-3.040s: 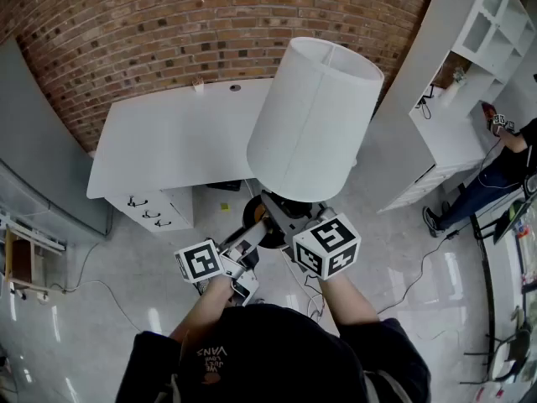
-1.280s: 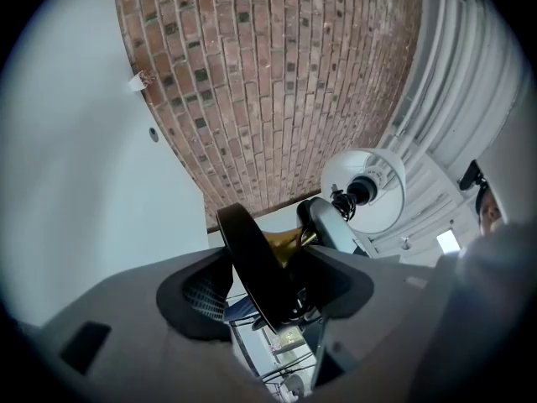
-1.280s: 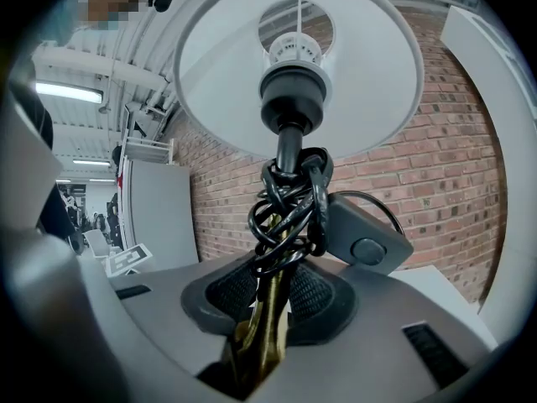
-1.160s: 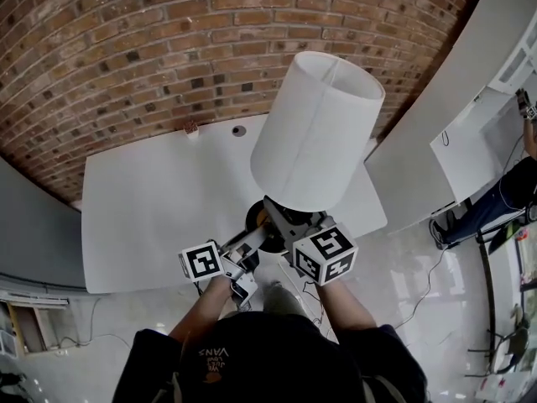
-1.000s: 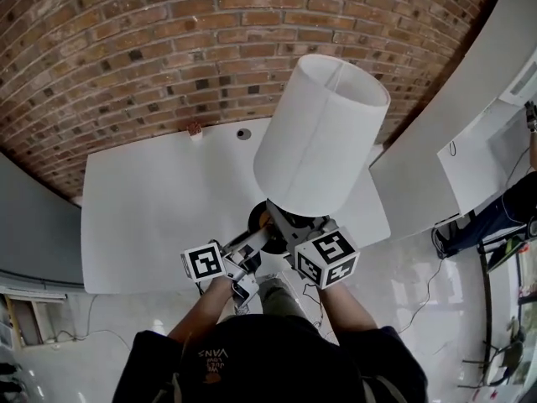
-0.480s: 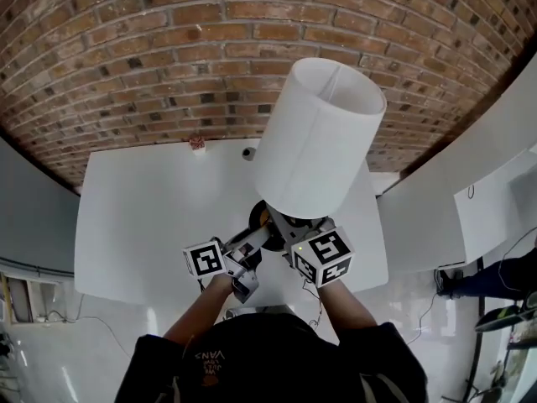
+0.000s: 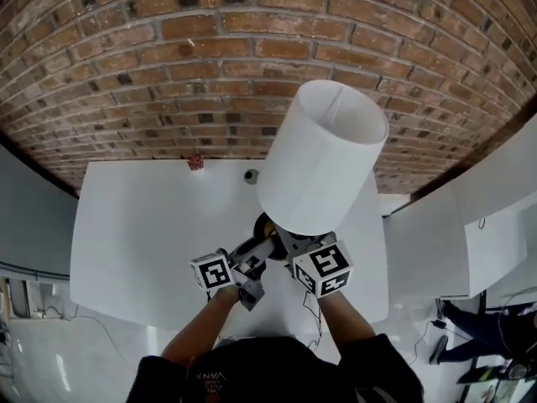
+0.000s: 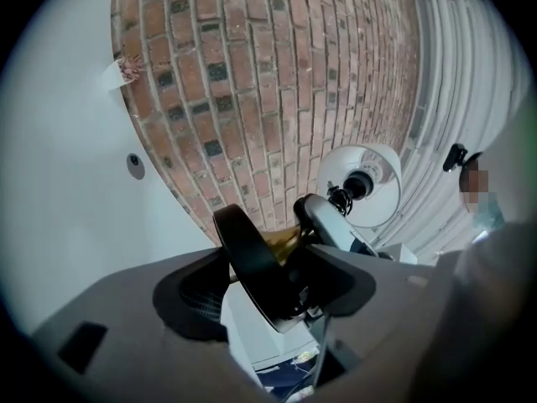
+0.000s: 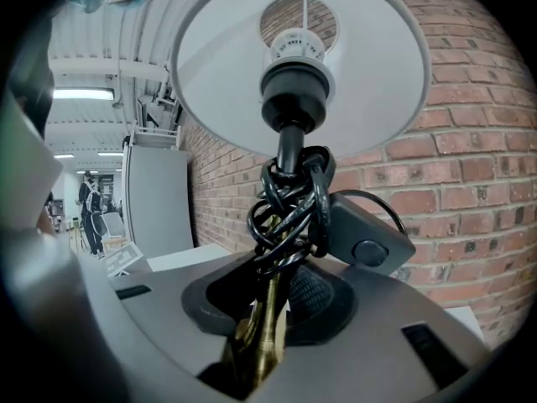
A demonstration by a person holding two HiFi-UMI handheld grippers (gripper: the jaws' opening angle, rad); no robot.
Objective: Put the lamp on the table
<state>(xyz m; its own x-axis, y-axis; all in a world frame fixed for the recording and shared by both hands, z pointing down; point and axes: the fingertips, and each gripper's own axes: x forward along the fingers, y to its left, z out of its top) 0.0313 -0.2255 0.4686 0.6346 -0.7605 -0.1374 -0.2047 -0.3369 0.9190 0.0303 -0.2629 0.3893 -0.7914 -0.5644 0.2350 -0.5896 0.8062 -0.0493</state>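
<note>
The lamp (image 7: pixel 323 158) sits at centre frame, tilted over the white table (image 7: pixel 143 225). It has a white drum shade, a brass stem (image 9: pixel 264 334), a black coiled cord (image 9: pixel 289 204) and a round black base (image 8: pixel 252 263). My right gripper (image 7: pixel 285 240) clamps the stem. My left gripper (image 7: pixel 262 250) is opening wide, with the base between its jaws.

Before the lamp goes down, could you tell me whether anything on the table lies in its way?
Nothing visible does: the table is bare around the lamp; a small red object and a hole sit by the wall.
</note>
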